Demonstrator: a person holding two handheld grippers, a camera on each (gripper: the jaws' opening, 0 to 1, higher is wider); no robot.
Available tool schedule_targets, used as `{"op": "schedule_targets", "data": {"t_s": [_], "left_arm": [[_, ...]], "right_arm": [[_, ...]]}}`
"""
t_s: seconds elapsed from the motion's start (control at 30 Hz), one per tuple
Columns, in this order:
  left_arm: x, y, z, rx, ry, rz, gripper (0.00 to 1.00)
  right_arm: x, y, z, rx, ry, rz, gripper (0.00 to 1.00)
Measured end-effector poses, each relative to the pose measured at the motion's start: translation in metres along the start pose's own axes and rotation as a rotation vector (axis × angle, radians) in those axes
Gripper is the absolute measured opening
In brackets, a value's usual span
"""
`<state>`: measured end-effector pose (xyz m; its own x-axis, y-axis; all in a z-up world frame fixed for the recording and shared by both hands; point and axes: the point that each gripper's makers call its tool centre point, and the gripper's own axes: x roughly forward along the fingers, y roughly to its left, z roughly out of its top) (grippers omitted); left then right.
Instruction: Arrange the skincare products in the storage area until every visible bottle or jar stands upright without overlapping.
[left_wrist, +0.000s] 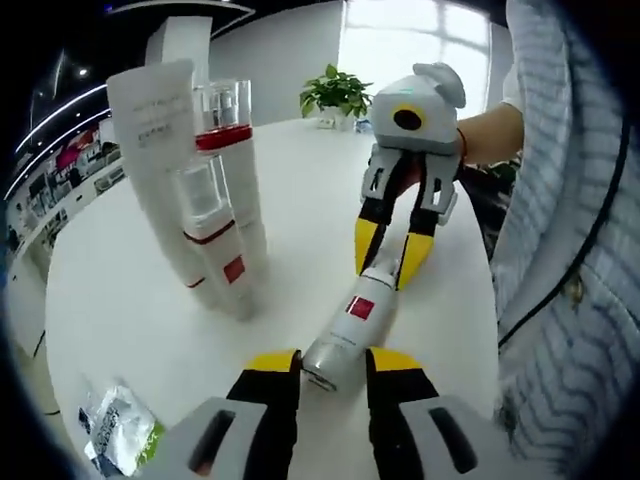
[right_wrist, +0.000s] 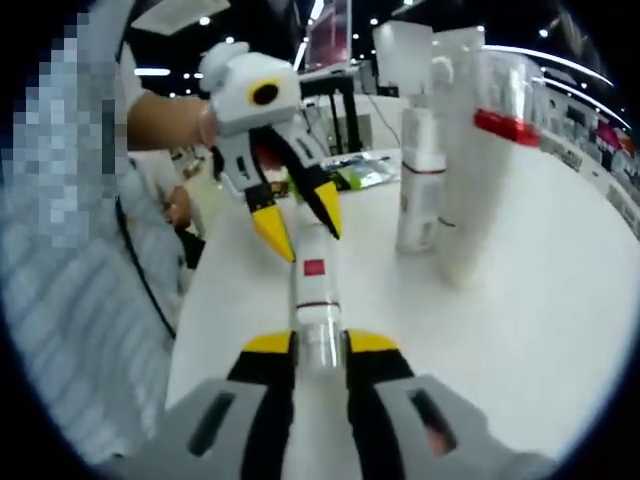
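Two tools grip one white bottle (left_wrist: 352, 325) lying on the round table (left_wrist: 130, 300): the left tool (left_wrist: 333, 365) is clamped on one end, the right tool (right_wrist: 320, 345) on the other. Near it, several bottles (left_wrist: 215, 200) stand upright together.

The lying bottle (left_wrist: 352, 325) is white with a red square label and a clear cap. Both the left gripper (left_wrist: 333, 366) and the right gripper (left_wrist: 392, 255) are white-grey with black jaws tipped in yellow. The standing bottles (left_wrist: 215, 200) are white and clear with red bands. The table (left_wrist: 300, 190) is white. The plant (left_wrist: 335, 92) is green. The person's sleeve (left_wrist: 560, 200) is white with thin dark stripes.
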<state>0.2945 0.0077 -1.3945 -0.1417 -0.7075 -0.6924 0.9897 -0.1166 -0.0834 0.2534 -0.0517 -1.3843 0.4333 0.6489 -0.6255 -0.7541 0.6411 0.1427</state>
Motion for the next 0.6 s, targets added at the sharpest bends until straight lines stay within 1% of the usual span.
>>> {"op": "schedule_targets", "data": {"t_s": [0.1, 0.13, 0.23, 0.37, 0.47, 0.6], "left_arm": [[0.001, -0.002, -0.003, 0.002, 0.019, -0.011, 0.25], [0.001, -0.006, -0.007, 0.012, 0.034, -0.026, 0.25], [0.003, -0.013, -0.009, 0.054, 0.05, -0.051, 0.23], [0.003, -0.014, -0.01, 0.068, 0.058, -0.06, 0.22], [0.003, -0.018, -0.011, 0.102, 0.071, -0.066, 0.2], [0.002, -0.018, -0.012, 0.118, 0.077, -0.06, 0.2]], "right_arm": [[0.0, 0.002, 0.0, 0.001, 0.006, 0.001, 0.18], [0.001, 0.002, -0.001, -0.002, 0.011, -0.003, 0.19], [0.002, 0.003, -0.006, -0.032, 0.041, -0.015, 0.2], [0.002, 0.004, -0.01, -0.045, 0.053, -0.03, 0.21], [0.0, -0.004, -0.015, -0.044, 0.063, -0.084, 0.22], [-0.003, -0.007, -0.017, -0.038, 0.058, -0.097, 0.22]]}}
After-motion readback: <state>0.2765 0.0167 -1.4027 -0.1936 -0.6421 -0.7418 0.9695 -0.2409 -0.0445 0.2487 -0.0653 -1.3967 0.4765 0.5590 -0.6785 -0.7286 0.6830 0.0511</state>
